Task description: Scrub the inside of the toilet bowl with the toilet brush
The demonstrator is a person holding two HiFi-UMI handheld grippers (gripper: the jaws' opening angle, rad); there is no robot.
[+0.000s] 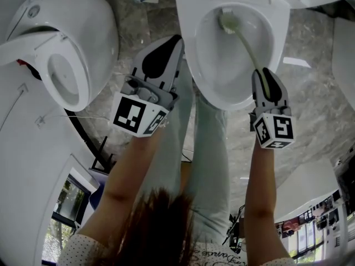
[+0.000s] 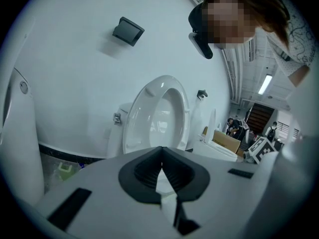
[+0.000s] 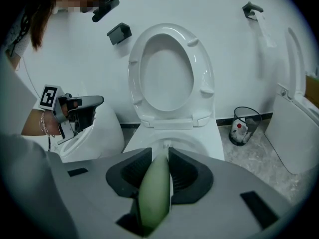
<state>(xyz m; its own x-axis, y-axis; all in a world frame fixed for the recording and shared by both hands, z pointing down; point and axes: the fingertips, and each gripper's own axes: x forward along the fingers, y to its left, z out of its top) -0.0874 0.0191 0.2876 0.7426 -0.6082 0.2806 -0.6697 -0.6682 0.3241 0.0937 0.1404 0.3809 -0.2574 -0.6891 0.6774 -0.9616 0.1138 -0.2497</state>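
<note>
The white toilet bowl point(image 1: 277, 35) lies top centre in the head view. The toilet brush has its pale bristle head point(image 1: 226, 21) low inside the bowl near the back. Its green handle point(image 1: 250, 50) runs out over the inner wall to my right gripper point(image 1: 265, 75), which is shut on it. In the right gripper view the handle point(image 3: 154, 193) sits between the jaws of that gripper point(image 3: 160, 156), and the bristles point(image 3: 166, 144) show just beyond, under the raised seat point(image 3: 169, 73). My left gripper point(image 1: 173, 43) hangs left of the bowl, shut and empty point(image 2: 161, 153).
A second white toilet point(image 1: 69, 65) stands at the left, close to my left gripper. A black wire bin point(image 3: 244, 123) with rubbish stands right of the bowl by the wall. The person's legs point(image 1: 205, 165) stand in front of the bowl on the grey stone floor point(image 1: 310, 93).
</note>
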